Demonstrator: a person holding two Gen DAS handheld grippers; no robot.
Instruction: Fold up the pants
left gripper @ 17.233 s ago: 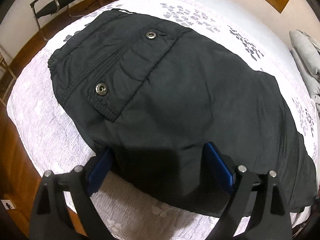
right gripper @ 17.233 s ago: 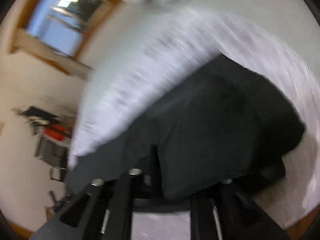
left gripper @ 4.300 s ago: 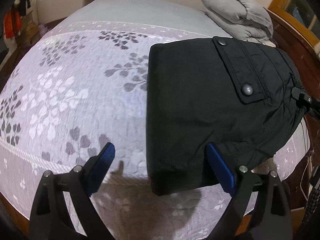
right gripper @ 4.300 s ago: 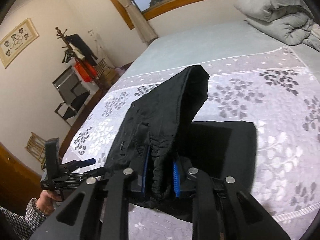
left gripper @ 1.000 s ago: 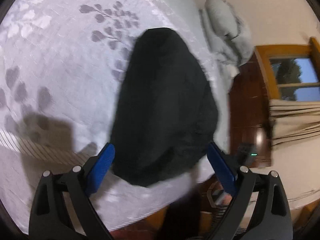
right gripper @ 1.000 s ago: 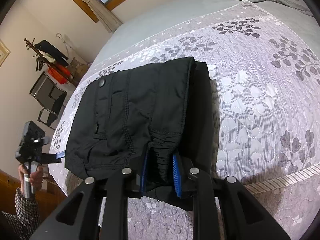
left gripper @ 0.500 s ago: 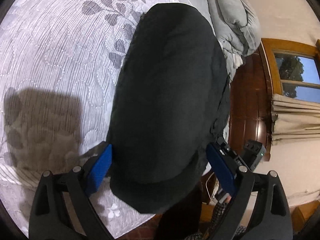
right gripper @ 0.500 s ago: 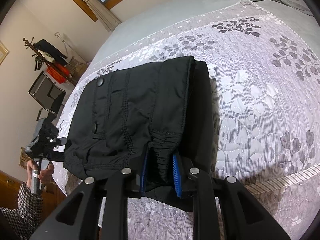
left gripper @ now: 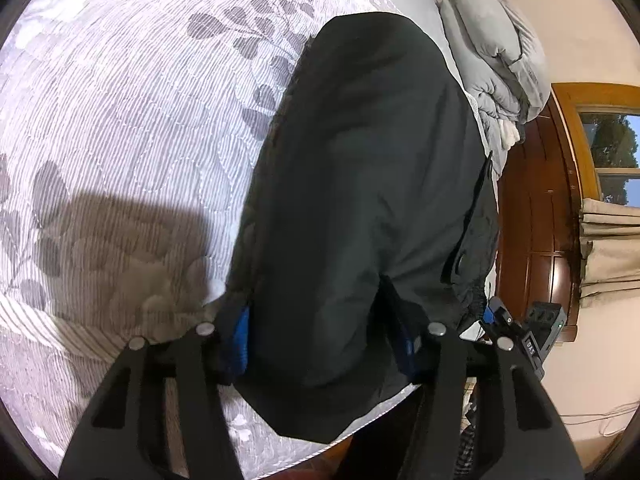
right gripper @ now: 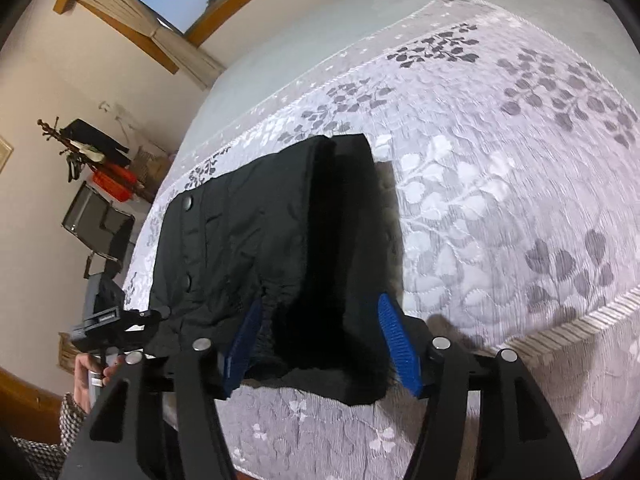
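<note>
Black folded pants (left gripper: pixel 360 168) lie on the white leaf-patterned bedspread (left gripper: pixel 120 100) near the bed's edge. My left gripper (left gripper: pixel 324 340) has the near end of the pants bunched between its blue pads (left gripper: pixel 239 332); its jaws are closing and the fabric fills the gap. In the right wrist view the pants (right gripper: pixel 248 232) show two snap buttons. My right gripper (right gripper: pixel 322 346) straddles the gathered waistband with its jaws opening; the right pad (right gripper: pixel 400 348) stands clear of the cloth. The left gripper (right gripper: pixel 116 320) appears at the pants' far-left end, held by a hand (right gripper: pixel 90 376).
A grey duvet (left gripper: pixel 496 52) is piled at the bed's far end by a dark wooden panel (left gripper: pixel 532 220). A chair (right gripper: pixel 100 232) and a coat rack (right gripper: pixel 80 148) stand beside the bed. The bedspread's ribbed border (right gripper: pixel 580 324) runs close to my right gripper.
My left gripper has moved in over the pants' end and its jaws have narrowed around the fabric. My right gripper's jaws have let go of the waistband and spread apart.
</note>
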